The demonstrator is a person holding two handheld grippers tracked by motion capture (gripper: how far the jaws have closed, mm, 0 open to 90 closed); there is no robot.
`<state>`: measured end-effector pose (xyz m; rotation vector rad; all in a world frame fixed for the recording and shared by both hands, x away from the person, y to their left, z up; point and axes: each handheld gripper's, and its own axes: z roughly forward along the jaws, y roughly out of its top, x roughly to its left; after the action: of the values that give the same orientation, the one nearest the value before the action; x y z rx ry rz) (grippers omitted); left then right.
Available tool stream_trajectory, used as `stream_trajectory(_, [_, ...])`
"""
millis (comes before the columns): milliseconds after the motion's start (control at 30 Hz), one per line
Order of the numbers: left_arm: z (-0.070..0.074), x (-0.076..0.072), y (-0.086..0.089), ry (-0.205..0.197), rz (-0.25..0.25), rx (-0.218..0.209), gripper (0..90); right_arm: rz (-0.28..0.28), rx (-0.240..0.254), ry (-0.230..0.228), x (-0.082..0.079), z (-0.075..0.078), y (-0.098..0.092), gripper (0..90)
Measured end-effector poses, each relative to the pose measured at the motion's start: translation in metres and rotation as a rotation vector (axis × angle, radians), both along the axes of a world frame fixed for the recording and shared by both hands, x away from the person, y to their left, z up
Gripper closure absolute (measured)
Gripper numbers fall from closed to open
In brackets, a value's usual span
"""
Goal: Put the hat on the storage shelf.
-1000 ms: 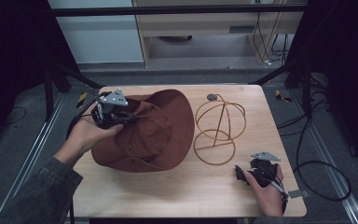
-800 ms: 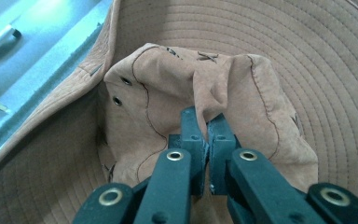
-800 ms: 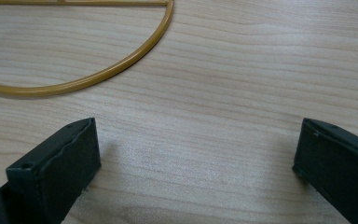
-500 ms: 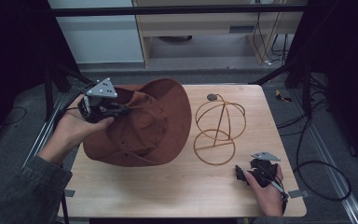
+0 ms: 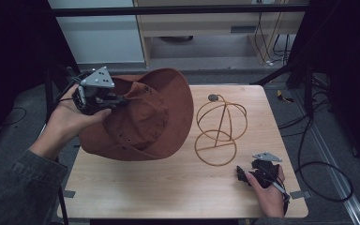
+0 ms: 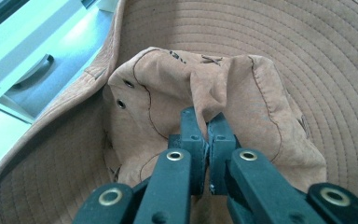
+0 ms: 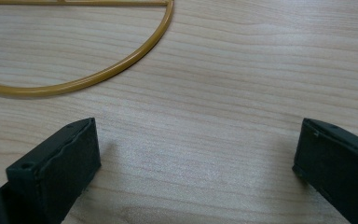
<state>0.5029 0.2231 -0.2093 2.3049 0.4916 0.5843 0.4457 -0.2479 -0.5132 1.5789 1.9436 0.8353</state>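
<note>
The counter [image 5: 168,187] carries a wire stand [image 5: 218,129] at its right half; the stand's base ring lies flat and its domed frame rises upright, topped by a small dark knob.

The hat [image 5: 145,117], a brown wide-brimmed one, hangs above the counter's left half, tilted, with its crown facing the person and its brim edge low near the surface. It stands just beside the stand, apart from it.

Step in hand, as judged: carry the hat over the stand and seat it on the dome. To do it well:
- Lift until the lower brim clears the knob.
- Turn the hat so its opening faces down before lowering.
- Centre the crown over the knob; a skewed descent could tip the light frame.
- Keep the pinch firm; the hold takes only a fold of cloth.

The left gripper [image 6: 204,140] has its jaws closed tight on a fold of the crown fabric, the cloth bunched between them.

The right gripper [image 7: 191,154] rests low near the counter's front right, just beside the base ring, its jaws spread wide with bare wood between them, holding nothing.
</note>
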Motion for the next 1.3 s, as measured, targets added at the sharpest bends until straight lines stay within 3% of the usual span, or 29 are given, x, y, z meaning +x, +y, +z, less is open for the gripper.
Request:
stream_trajectory(733, [0.016, 0.007, -0.025, -0.021, -0.038, 0.012, 87.9, 0.000, -0.001, 0.001, 0.000, 0.000, 0.000, 0.4])
stream_trajectory(1300, [0.034, 0.017, -0.072, -0.038, -0.088, 0.040, 87.9, 0.000, 0.001, 0.002, 0.000, 0.000, 0.000, 0.4])
